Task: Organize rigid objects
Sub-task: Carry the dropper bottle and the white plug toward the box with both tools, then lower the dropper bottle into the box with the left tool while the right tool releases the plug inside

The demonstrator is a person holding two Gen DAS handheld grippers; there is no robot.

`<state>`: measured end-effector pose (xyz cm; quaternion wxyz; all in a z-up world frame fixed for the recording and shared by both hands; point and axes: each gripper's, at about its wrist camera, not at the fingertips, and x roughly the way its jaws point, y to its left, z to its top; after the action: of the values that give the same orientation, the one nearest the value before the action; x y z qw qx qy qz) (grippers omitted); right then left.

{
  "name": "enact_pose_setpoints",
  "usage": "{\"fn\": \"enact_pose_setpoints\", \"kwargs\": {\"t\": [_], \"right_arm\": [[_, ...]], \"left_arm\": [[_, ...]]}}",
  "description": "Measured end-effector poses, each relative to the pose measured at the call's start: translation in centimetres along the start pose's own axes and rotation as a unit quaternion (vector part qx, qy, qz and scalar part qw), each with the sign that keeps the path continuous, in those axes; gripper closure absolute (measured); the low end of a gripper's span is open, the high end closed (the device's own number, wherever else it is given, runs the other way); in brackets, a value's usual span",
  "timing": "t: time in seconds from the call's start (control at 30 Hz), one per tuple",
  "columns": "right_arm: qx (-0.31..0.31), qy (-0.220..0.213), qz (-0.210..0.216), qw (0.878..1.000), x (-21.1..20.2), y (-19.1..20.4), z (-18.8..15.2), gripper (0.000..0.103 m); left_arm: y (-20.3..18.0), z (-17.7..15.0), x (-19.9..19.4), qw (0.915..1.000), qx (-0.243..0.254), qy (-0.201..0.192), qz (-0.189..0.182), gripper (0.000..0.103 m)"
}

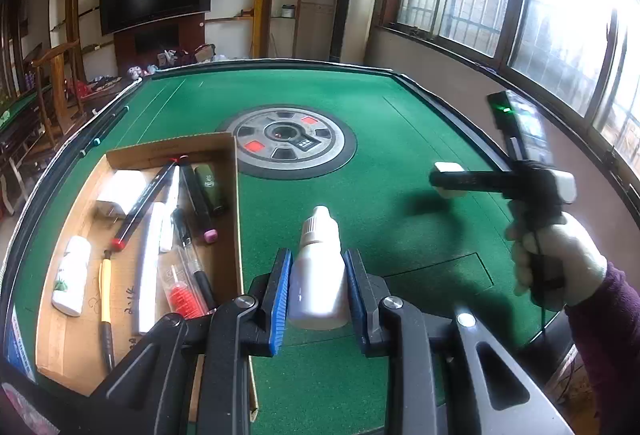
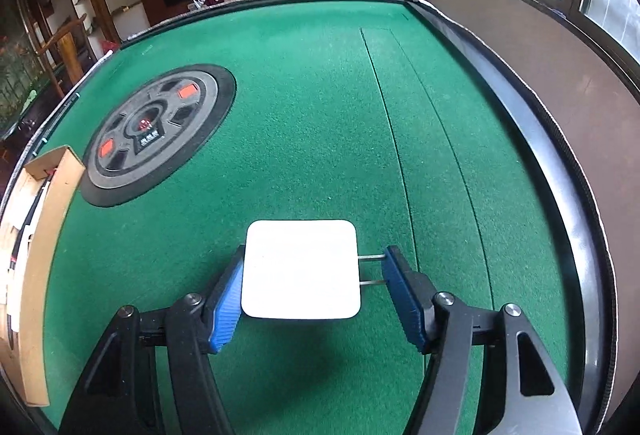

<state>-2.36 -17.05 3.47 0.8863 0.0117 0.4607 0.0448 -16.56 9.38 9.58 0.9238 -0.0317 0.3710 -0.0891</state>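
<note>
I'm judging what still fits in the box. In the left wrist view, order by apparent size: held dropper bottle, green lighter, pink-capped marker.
1. White dropper bottle, though closeness to the camera inflates it.
2. Pink-capped marker.
3. Green lighter.

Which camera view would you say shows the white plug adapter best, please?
The right wrist view: the white plug adapter fills its centre, prongs visible, between the right gripper fingers. The left wrist view shows it only small and partly hidden.

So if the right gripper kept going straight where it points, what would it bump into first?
Probably just the green table. The right gripper carries a white charger, and nothing else shows ahead, though depth is unclear.
</note>
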Motion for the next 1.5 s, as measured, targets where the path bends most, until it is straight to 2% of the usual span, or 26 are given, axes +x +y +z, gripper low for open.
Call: {"fn": "enact_pose_setpoints", "kwargs": {"t": [0.23, 0.47, 0.63, 0.9, 1.13, 1.3, 1.4, 1.5], "right_arm": [[-0.004, -0.019, 0.053, 0.998, -3.3, 1.3, 0.3, 0.038], [-0.027, -0.028, 0.103, 0.994, -5.2, 5.0, -0.1, 0.038], [-0.056, -0.033, 0.147, 0.987, -6.4, 8.8, -0.8, 0.038], [-0.132, -0.023, 0.214, 0.968, -7.8, 17.0, -3.0, 0.038], [-0.212, -0.003, 0.239, 0.948, -7.6, 23.3, -5.7, 0.038], [-0.269, 0.006, 0.237, 0.933, -7.3, 26.8, -7.9, 0.038], [-0.3, 0.007, 0.23, 0.926, -7.3, 28.6, -9.2, 0.038], [-0.322, 0.009, 0.225, 0.92, -7.1, 30.2, -10.0, 0.038]], "left_arm": [[1.3, -0.5, 0.0, 0.9997, -0.016, 0.002, 0.017, 0.076], [3.3, -0.8, -0.6, 0.999, -0.036, -0.001, 0.026, 0.076], [7.4, -1.4, -1.5, 0.996, -0.08, -0.005, 0.038, 0.076], [15.1, -3.4, -1.3, 0.9834, -0.161, 0.007, 0.083, 0.076], [17.5, -4.5, 0.3, 0.9788, -0.185, 0.025, 0.084, 0.076], [18.8, -5.2, 1.7, 0.9753, -0.202, 0.039, 0.079, 0.075], [19.4, -5.1, 1.0, 0.9744, -0.213, 0.024, 0.067, 0.075], [20.1, -4.7, -0.9, 0.9724, -0.227, -0.01, 0.053, 0.067]]}}
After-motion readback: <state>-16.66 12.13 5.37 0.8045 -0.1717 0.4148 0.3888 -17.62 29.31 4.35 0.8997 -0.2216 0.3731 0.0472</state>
